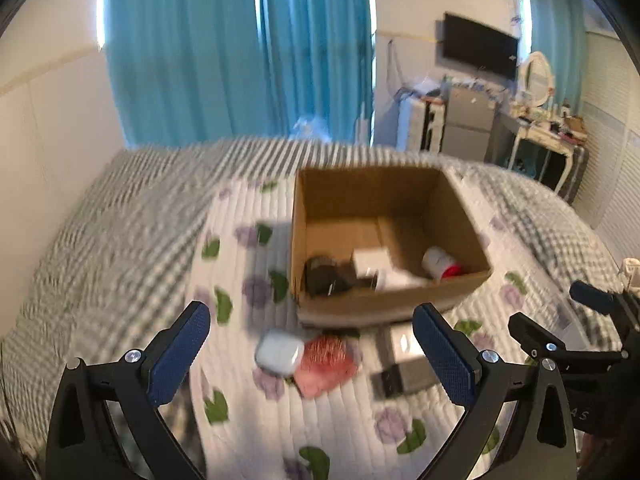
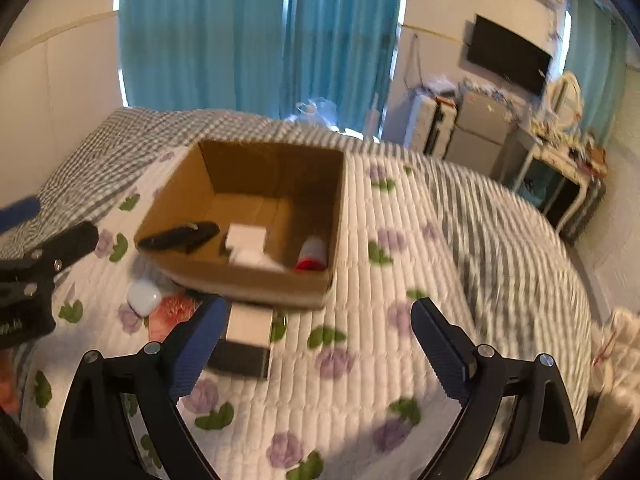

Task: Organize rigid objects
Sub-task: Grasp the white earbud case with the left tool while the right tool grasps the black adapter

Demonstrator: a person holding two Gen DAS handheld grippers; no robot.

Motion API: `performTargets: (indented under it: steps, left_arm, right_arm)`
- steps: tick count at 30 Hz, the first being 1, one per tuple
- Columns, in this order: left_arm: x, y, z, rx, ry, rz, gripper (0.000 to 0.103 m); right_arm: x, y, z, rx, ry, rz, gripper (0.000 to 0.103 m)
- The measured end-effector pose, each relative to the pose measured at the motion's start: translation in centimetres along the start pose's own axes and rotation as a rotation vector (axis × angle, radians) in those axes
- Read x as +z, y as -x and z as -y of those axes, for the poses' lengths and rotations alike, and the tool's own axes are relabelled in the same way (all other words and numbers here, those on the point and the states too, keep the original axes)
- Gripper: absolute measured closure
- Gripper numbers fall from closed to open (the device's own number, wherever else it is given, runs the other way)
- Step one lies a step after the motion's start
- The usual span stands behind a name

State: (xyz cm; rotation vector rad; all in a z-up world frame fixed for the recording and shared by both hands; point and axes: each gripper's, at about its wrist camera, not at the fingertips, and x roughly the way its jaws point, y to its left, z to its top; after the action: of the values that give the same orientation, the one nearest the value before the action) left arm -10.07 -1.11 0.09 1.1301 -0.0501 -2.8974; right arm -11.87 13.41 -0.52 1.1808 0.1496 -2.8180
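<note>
- The bed (image 2: 460,216) carries a checked cover with a floral quilt (image 2: 340,360) on top; all task items lie on this quilt.
- The cardboard box (image 1: 376,300) stands open on the quilt and serves, by judgement, as the collection point.
- Done so far: the box holds a black item (image 2: 180,236) at its left side, a white block (image 2: 246,240) in the middle, and a white container with a red end (image 2: 312,256) at its right side.
- Left to do: three items lie outside, just in front of the box's near wall.
- The black-and-white box (image 2: 246,340) is the largest of these; it lies nearest the right-hand tool.
- The pink-red item (image 1: 326,364) lies to its left; blur prevents identification.
- The white case (image 1: 278,352) touches or overlaps the pink-red item on its left.
- The left gripper (image 1: 312,356) is spread wide and holds nothing; the white case and pink-red item sit ahead between its fingers.
- The right gripper (image 2: 320,348) is also spread wide and holds nothing; its left finger overlaps the black-and-white box in view.
- Estimated progress: about half, three items in and three out.
</note>
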Motion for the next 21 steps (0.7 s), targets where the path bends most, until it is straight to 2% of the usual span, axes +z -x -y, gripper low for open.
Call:
performTargets:
  steps: [4,11,14,21]
  left_arm:
    - [-1.9,-2.4,0.2,0.045,0.006,-0.020,0.000]
    - [-4.4,-7.0,1.6,0.035,-0.061,-0.048,0.000]
    - [-5.3,-8.2,0.7,0.062,-0.110,-0.061,0.000]
    - [-6.6,-9.3,-3.0,0.049,-0.042,-0.111,0.000]
  right_arm:
    - [-2.6,-2.6,0.0,-0.005,-0.020,-0.029,0.009]
    - [-5.4,-5.7,0.0,0.057,-0.032,-0.064,0.009]
    - [-5.9,-6.8,-0.5,0.083,-0.014,-0.094,0.009]
    - [-6.1,-9.2,-3.2,0.181,-0.004,-0.155,0.009]
